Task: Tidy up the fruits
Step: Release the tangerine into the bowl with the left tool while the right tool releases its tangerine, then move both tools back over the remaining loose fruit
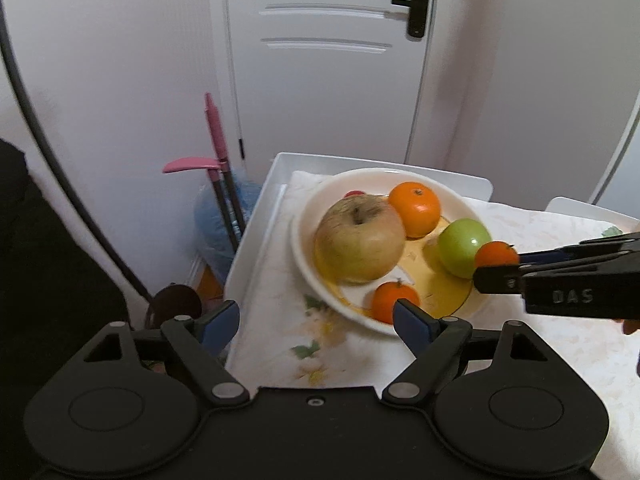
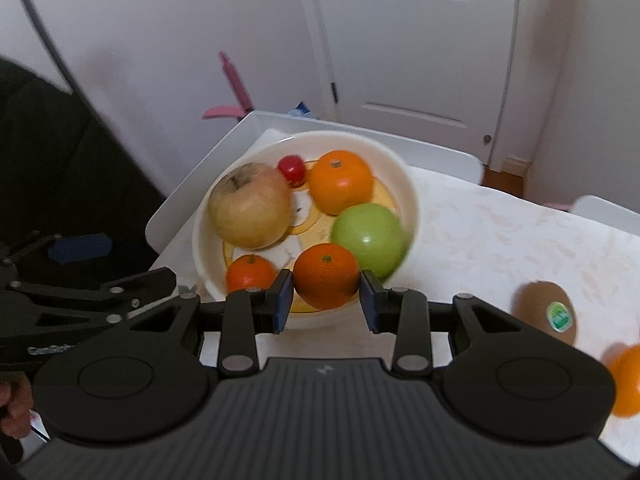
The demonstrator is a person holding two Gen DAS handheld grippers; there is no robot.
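A white bowl (image 2: 408,184) on the table holds a large yellow apple (image 2: 250,206), a green apple (image 2: 370,238), a big orange (image 2: 340,182), a small orange (image 2: 250,274) and a small red fruit (image 2: 292,168). My right gripper (image 2: 326,300) is shut on another orange (image 2: 326,276) and holds it over the bowl's near rim. It shows from the side in the left wrist view (image 1: 496,270), with its orange (image 1: 496,254) beside the green apple (image 1: 460,244). My left gripper (image 1: 316,320) is open and empty at the bowl's (image 1: 304,248) near left edge.
A kiwi with a sticker (image 2: 546,312) and an orange (image 2: 626,380) lie on the tablecloth to the right. The white table edge (image 1: 248,248) drops off on the left, with a pink-handled broom (image 1: 218,148) and a white door (image 1: 328,60) beyond.
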